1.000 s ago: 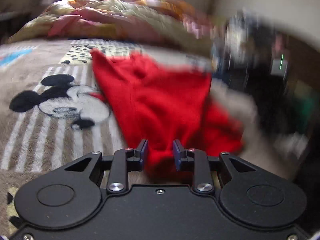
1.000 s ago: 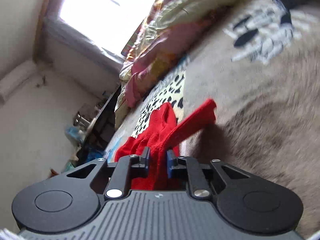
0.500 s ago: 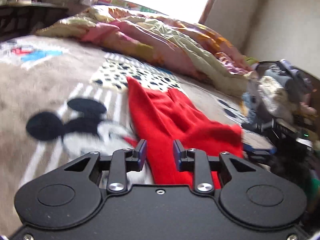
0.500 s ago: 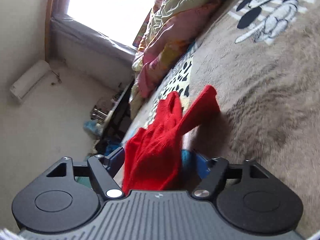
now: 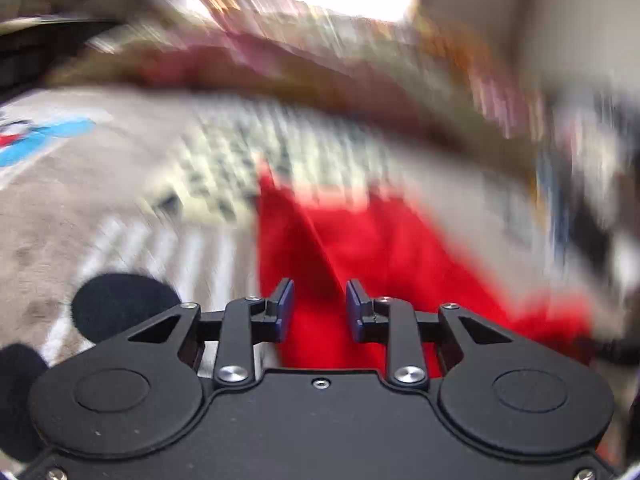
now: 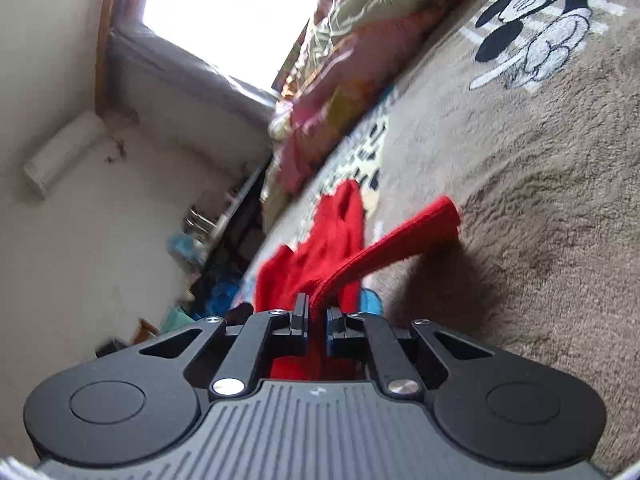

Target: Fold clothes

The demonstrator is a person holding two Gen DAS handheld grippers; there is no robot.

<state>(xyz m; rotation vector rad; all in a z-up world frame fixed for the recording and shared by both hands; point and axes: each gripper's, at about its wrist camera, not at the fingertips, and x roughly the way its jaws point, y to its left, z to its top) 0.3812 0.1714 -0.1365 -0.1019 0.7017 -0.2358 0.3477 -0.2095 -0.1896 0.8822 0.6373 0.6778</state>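
Early stage — red garment [image 6: 320,248] loosely spread on the beige blanket [image 6: 540,208], no fold visible; right gripper [image 6: 317,322] clamps its near edge, left gripper [image 5: 319,309] released above it — folding all left.

Left wrist view: low and close over the beige plush cartoon-print blanket [image 5: 80,200], facing the bright window; heavily blurred.
Right wrist view: rolled sideways, near the blanket, facing window and wall.
Shared: crumpled red knit garment [image 5: 360,248] [image 6: 336,236], multicoloured quilt [image 6: 360,40].
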